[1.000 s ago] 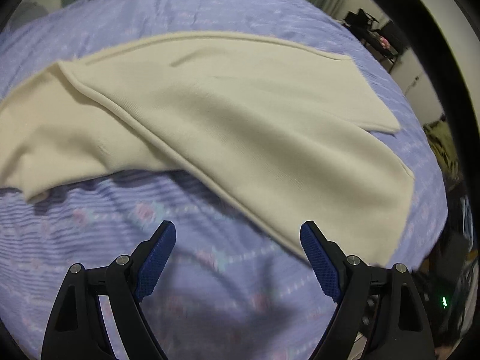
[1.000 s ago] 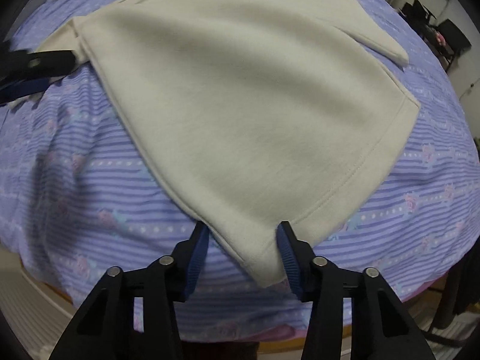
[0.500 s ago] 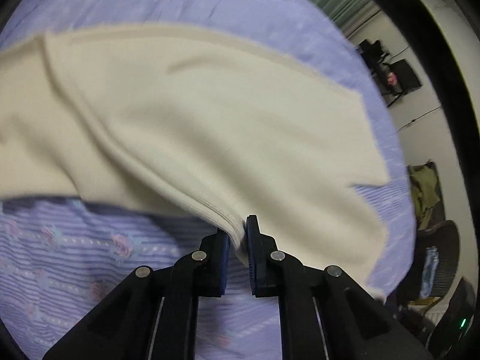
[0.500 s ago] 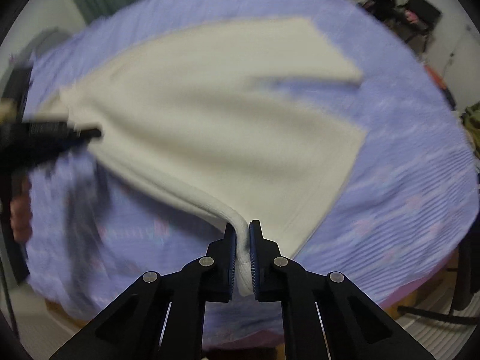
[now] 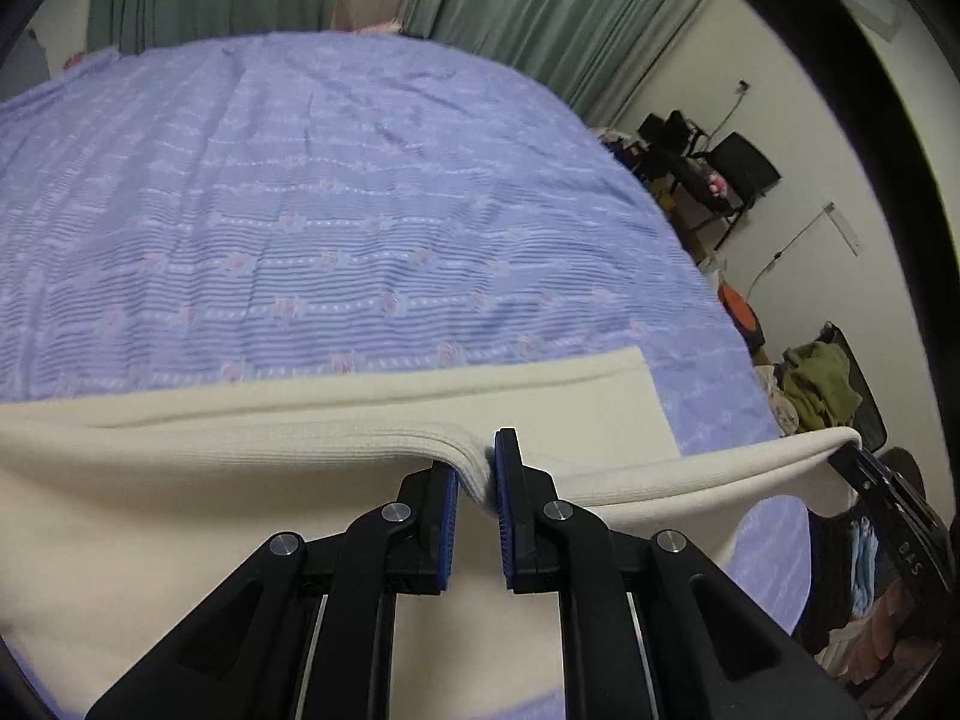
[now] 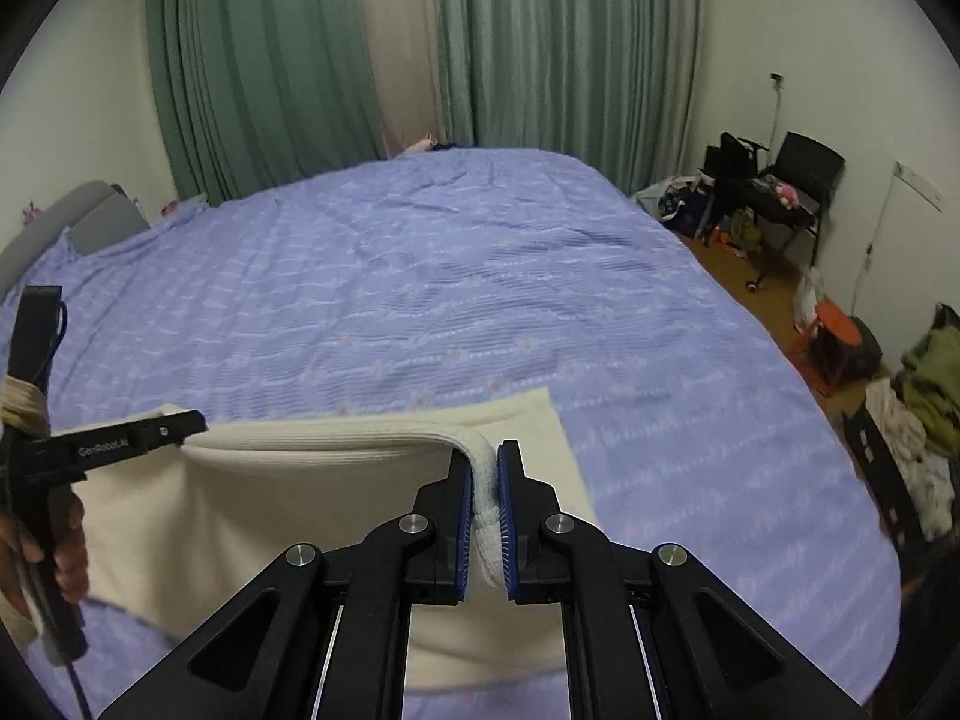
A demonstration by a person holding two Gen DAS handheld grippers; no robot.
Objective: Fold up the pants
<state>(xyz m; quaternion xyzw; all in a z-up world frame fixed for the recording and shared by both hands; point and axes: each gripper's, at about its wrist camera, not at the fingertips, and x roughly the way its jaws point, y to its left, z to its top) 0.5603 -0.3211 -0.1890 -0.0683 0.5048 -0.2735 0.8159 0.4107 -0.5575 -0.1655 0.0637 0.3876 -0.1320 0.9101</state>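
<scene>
Cream ribbed-knit pants [image 5: 180, 498], lower frame, on the lilac striped bedspread [image 5: 336, 204]: left gripper [image 5: 475, 480] and right gripper [image 6: 483, 480] each pinch the lifted edge. Carry both level, edge taut, toward the far hem.

The pants [image 5: 180, 510] lie on the bed [image 5: 360, 210], their folded edge pinched between the jaws of the left gripper [image 5: 477, 480] and, further right along that edge, the right gripper [image 6: 485, 480]. Beyond both sets of jaws stretches the bed, with curtains [image 6: 270, 60] behind it. Right of the jaws, past the bed's edge, stands a chair [image 6: 804, 186], with a clothes pile [image 6: 936, 372] nearer.
</scene>
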